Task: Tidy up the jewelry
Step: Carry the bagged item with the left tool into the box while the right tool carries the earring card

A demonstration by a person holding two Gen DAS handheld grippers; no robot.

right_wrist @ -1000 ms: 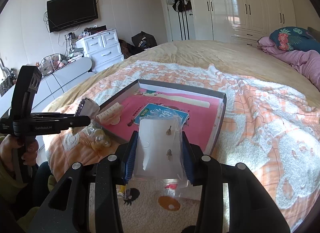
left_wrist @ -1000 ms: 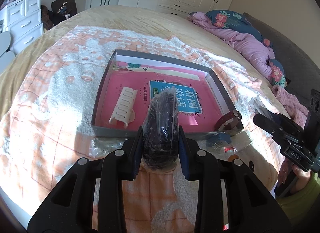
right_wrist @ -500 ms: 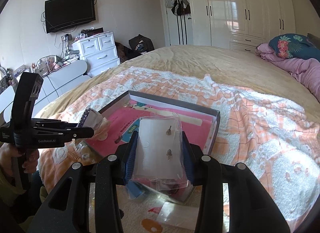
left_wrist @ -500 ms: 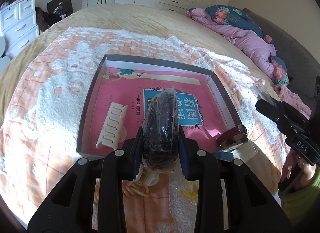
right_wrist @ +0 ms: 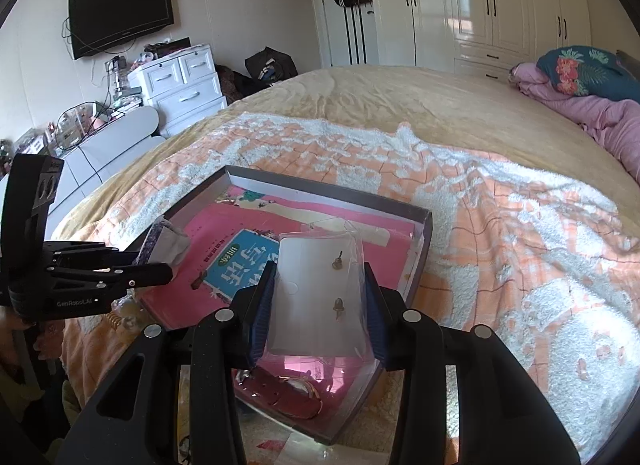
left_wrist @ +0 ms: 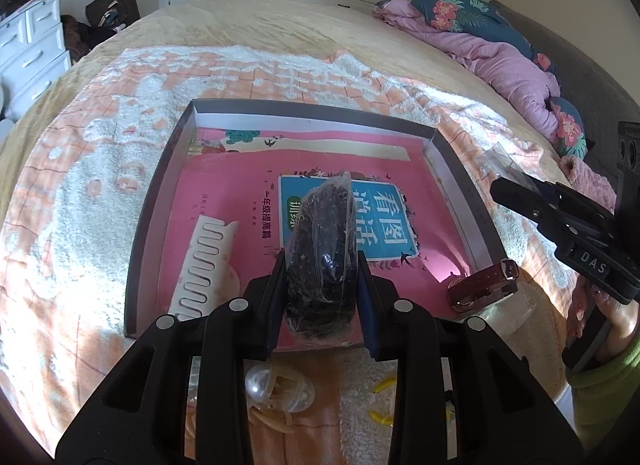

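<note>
Plastic-bagged dark beads and an earring card are clamped in the left gripper and right gripper over the tray, neither yet deposited, while pearl clips lie outside.

Big bed with a tan cover, orange-and-white blanket spread on top. On the blanket: grey tray, plus clear bags with pearly clips by its near edge. Purple duvet bunched far right.
</note>
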